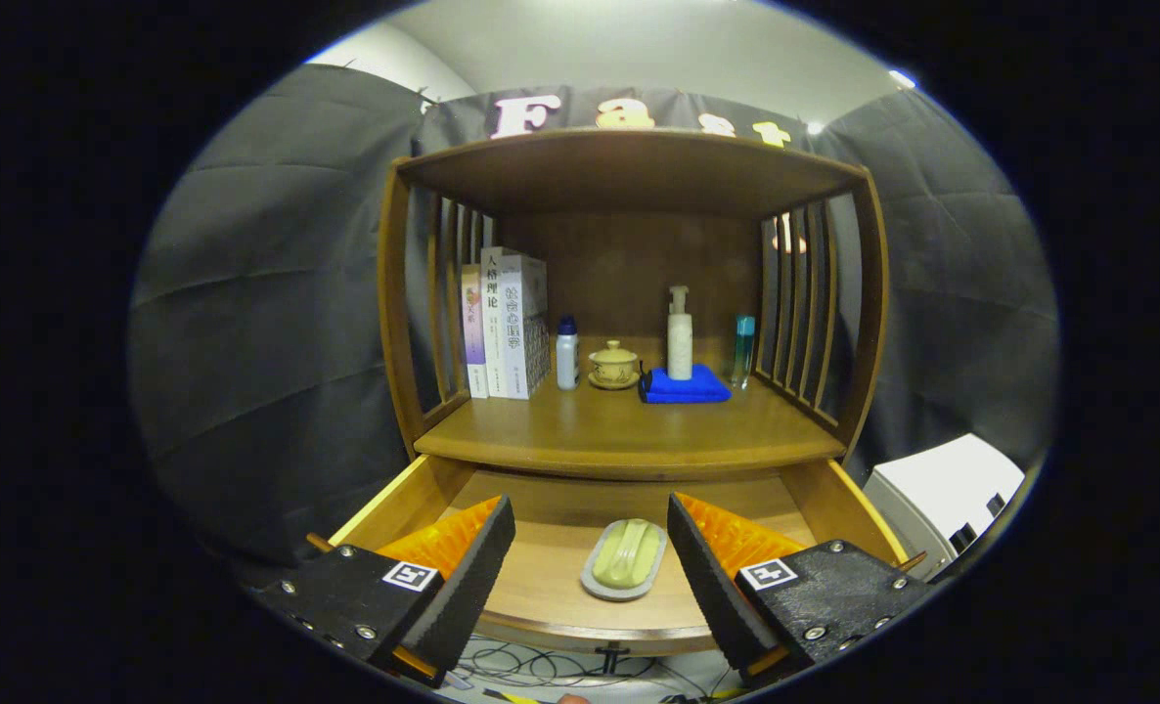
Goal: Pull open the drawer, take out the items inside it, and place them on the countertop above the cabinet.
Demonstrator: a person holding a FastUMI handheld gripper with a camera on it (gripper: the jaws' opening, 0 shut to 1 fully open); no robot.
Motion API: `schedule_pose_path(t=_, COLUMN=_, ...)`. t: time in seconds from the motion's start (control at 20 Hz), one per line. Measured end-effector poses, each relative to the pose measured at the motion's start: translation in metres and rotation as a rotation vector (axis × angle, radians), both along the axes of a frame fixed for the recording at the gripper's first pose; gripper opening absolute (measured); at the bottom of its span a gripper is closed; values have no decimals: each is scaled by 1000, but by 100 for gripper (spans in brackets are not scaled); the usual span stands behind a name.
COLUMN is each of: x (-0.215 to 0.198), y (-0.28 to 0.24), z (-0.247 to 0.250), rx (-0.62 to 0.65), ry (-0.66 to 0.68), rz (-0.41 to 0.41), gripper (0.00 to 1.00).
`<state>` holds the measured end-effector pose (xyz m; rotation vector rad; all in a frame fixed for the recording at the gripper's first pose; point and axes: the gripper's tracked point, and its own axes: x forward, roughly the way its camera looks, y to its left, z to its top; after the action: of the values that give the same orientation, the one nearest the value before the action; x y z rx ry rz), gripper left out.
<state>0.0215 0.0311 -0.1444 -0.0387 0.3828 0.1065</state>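
drawer [414,499] open, soap dish [624,559] between spread fingers [477,577]

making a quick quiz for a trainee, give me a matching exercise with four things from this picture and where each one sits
Things:
1. green soap bar on its grey oval dish
2. white pump bottle
3. upright row of books
4. small yellow lidded tea cup

Places:
A. on the folded blue cloth
B. in the open wooden drawer, between the open gripper fingers
C. beside the white bottle with a blue cap
D. against the shelf's left slats

Pairs: 1-B, 2-A, 3-D, 4-C
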Motion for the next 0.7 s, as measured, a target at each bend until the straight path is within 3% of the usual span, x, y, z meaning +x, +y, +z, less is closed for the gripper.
schedule_pose_path(t=0.25, x=29, y=-17, z=-24, rx=-17, ry=129, rz=-115, gripper=96)
schedule_pose_path(t=0.7, x=60, y=-40, z=-104, rx=-44, ry=383, rz=-228, gripper=96)
